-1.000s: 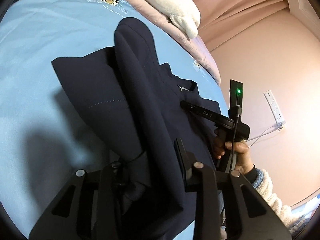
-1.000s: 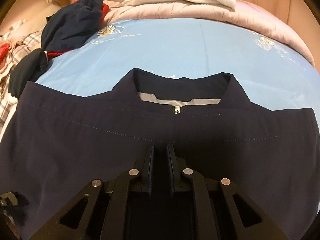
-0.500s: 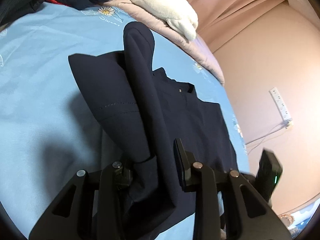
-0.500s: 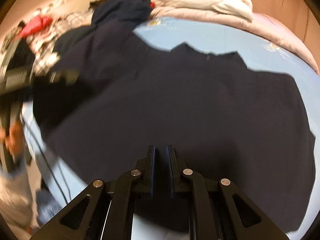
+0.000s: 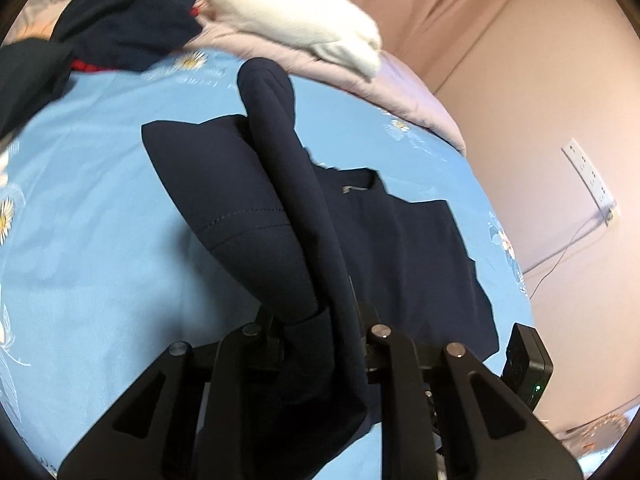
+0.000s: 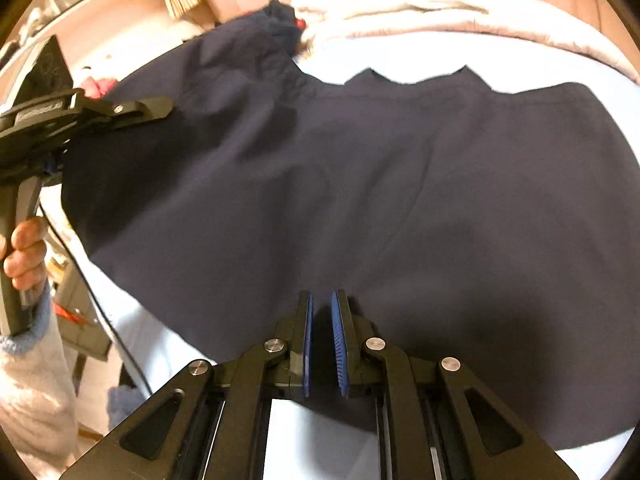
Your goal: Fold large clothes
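A large dark navy shirt point(image 5: 404, 248) lies on a light blue bedsheet point(image 5: 92, 240), collar toward the pillows. My left gripper point(image 5: 320, 320) is shut on the shirt's sleeve end point(image 5: 304, 344) and holds it raised; the sleeve point(image 5: 280, 152) runs up and away in a tall fold. In the right wrist view the shirt point(image 6: 400, 184) spreads wide, with the left gripper point(image 6: 160, 108) gripping its left side. My right gripper point(image 6: 320, 312) hangs over the shirt's near hem, its blue pads a narrow gap apart with nothing between them.
A white pillow point(image 5: 296, 24) and pinkish quilt point(image 5: 404, 88) lie at the head of the bed. A heap of dark and red clothes point(image 5: 120, 28) sits at the far left. A wall socket strip point(image 5: 588, 176) with cable is on the right wall.
My right gripper has let go of the shirt and drawn back to the near hem, its jaws parted slightly. My left gripper has kept hold of the sleeve and swung it further up.
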`<action>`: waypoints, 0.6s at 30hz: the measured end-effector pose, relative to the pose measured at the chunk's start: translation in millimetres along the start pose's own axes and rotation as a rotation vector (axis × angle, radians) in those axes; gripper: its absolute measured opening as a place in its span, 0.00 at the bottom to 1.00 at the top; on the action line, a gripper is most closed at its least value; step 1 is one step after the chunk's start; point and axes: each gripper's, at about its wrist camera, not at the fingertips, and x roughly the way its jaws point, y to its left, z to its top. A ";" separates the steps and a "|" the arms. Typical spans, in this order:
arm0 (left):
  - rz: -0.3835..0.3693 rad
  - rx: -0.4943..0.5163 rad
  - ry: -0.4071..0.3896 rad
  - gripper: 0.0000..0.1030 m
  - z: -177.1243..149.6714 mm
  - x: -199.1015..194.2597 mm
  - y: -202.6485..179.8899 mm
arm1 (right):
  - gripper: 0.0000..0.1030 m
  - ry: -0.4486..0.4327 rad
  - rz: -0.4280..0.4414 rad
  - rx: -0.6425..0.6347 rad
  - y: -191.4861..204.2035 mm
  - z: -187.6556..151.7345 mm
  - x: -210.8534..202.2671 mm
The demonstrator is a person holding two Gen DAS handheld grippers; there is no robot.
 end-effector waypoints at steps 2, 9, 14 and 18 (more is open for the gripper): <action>0.004 0.031 -0.008 0.18 3.5 -0.6 -18.4 | 0.13 -0.034 0.016 0.027 -11.0 7.3 -10.2; 0.021 0.161 -0.006 0.18 14.9 11.0 -95.0 | 0.13 -0.164 0.058 0.174 -54.0 10.1 -51.5; 0.035 0.229 0.025 0.18 15.3 42.5 -144.7 | 0.13 -0.226 0.101 0.320 -91.5 9.0 -61.6; 0.063 0.275 0.081 0.19 4.0 86.5 -173.9 | 0.13 -0.243 0.130 0.464 -129.9 1.5 -58.3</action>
